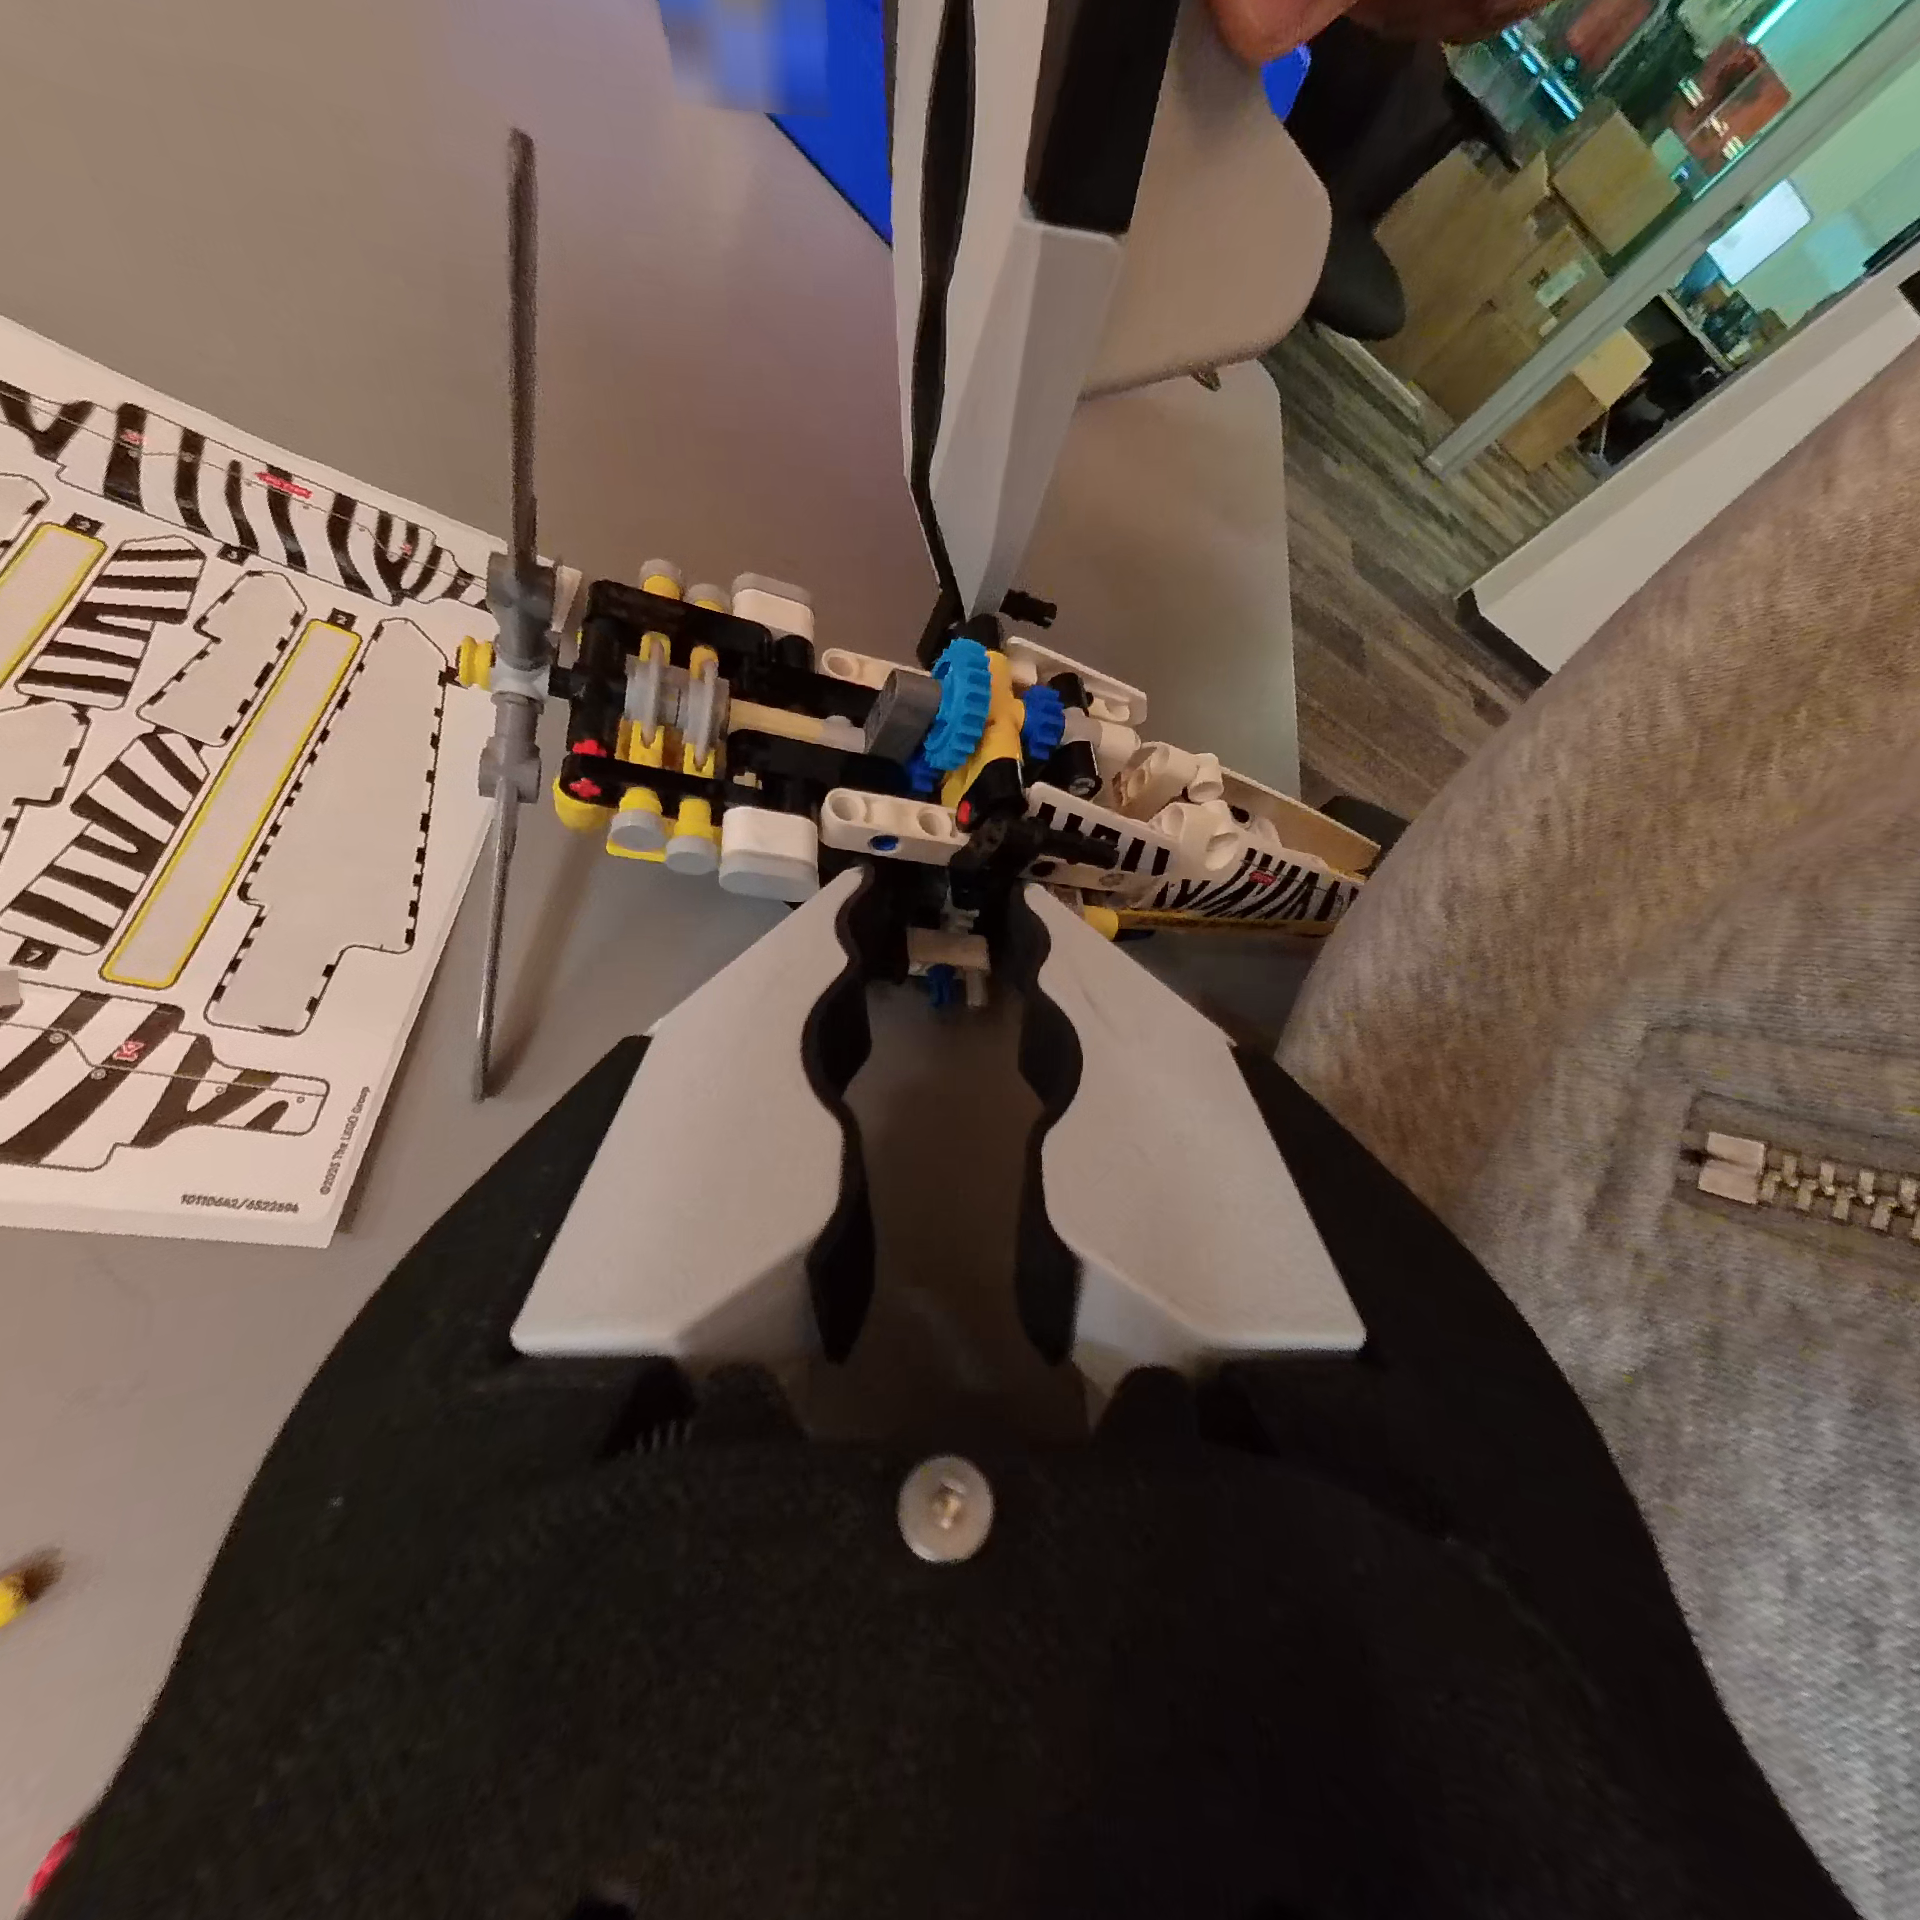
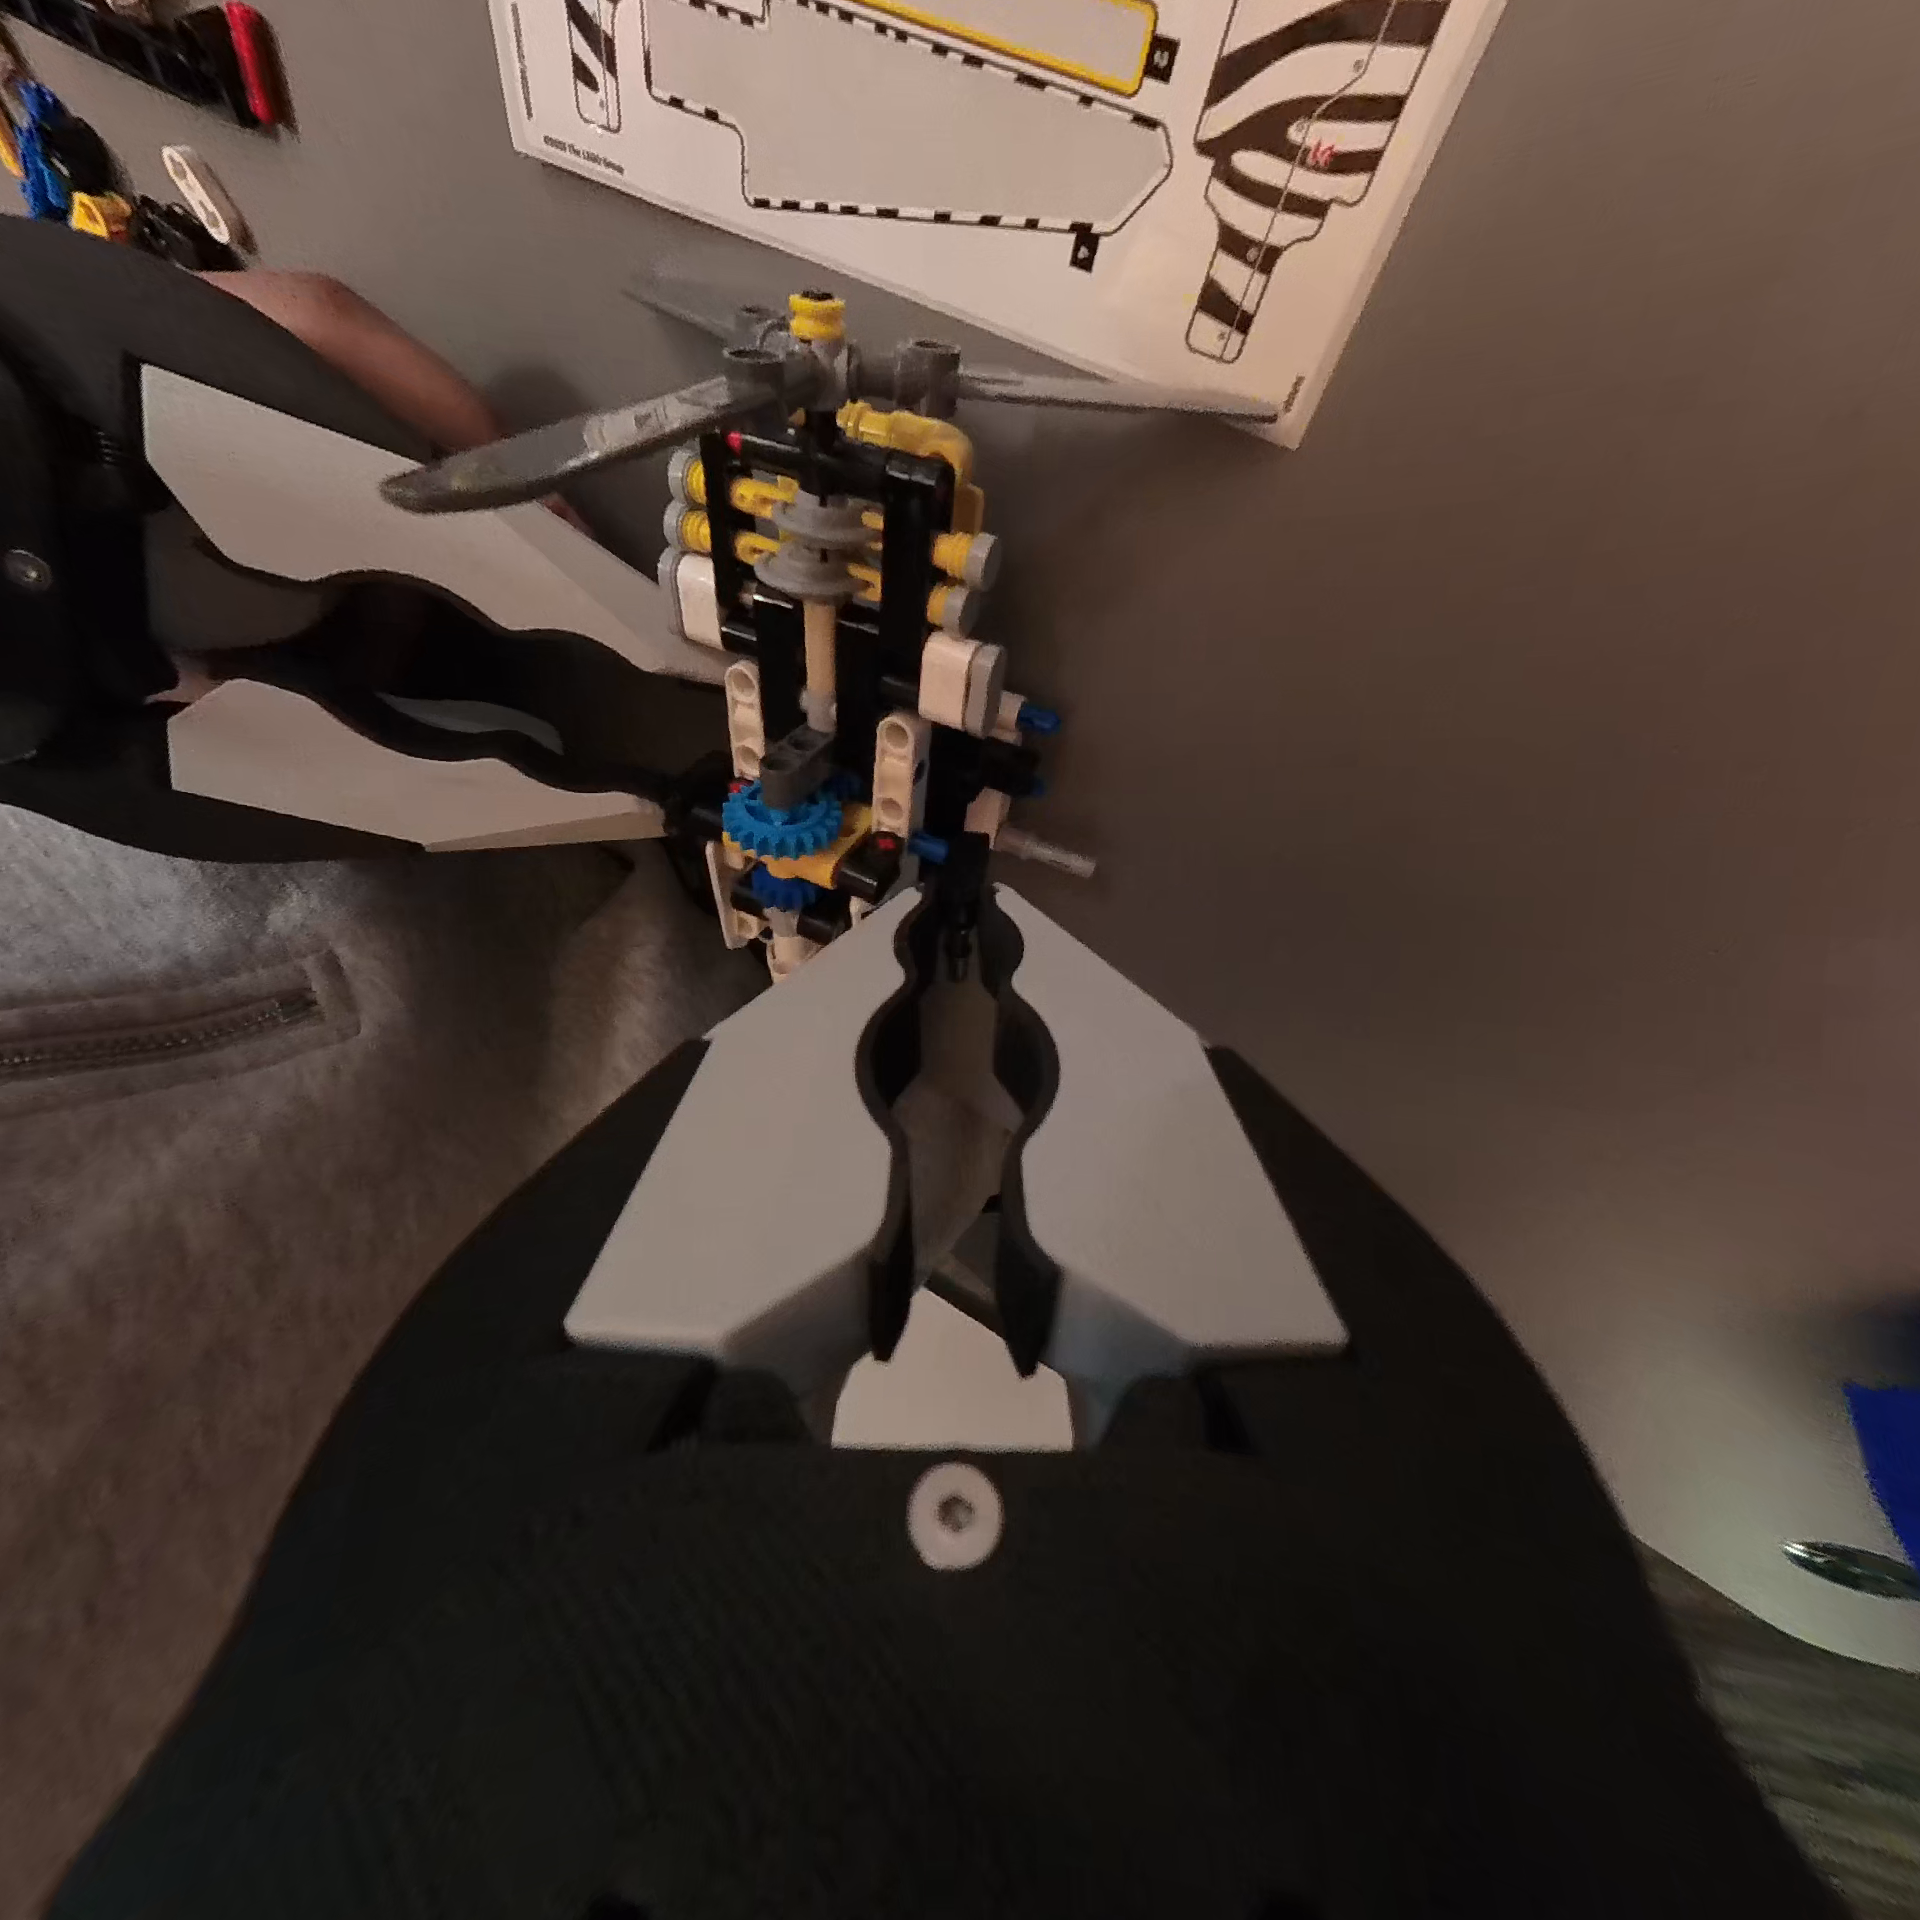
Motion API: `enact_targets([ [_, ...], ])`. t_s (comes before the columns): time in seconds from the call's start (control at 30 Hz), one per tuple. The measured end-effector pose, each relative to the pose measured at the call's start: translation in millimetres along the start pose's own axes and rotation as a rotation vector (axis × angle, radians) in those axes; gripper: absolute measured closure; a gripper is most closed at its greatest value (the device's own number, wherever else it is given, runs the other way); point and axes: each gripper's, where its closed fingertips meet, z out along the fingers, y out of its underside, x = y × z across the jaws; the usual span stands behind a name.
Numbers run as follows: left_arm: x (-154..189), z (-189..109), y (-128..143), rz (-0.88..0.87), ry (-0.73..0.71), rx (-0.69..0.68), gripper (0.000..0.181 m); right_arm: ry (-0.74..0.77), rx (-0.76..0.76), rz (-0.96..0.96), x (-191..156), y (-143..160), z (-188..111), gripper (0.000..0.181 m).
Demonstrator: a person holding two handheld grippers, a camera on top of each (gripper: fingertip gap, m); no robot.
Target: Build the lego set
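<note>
Both tongs are clamped on the lego model [image 1: 831, 748], which hangs over the table edge between them. Left tongs [image 1: 940, 914] come at it from one side, tips pinching the black and tan bits low on the body under the blue gear. Right tongs [image 2: 961, 914] meet it at a right angle to the left ones, tips squeezed onto a thin black pin at the model's near end, right beside a grey axle sticking out sideways.

No containers anywhere, everything just lies loose on the smooth grey table [image 1: 260, 260].

Biggest flat thing is the sticker sheet [image 1: 208, 790], glossy white with zebra stripes and yellow-edged panels, lying beyond the model's rotor end, out past the right tongs' tips. Fuzzy grey fabric with a metal zipper [image 1: 1808, 1184] sits close on the inner side of both tongs.

Model itself is blocky: black frame, yellow pins, white rounded beams, a tan shaft down the middle, and long thin grey rotor blades [image 2: 582, 442]. A zebra-striped tail runs toward the fabric.

Small loose pieces [image 2: 125, 197] sit far off, beyond the left tongs
</note>
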Motion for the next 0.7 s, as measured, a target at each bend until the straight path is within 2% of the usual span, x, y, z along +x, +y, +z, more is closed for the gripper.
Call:
enact_targets([
  [0.47,2.5,-0.1,0.8,0.013,0.015,-0.006,0.162,0.009,0.002,0.066,-1.4,3.6,1.7,0.177],
  [0.7,5.2,0.9,2.1,0.026,0.022,-0.014,0.162,0.013,-0.052,0.081,-4.0,7.9,0.7,0.177],
])
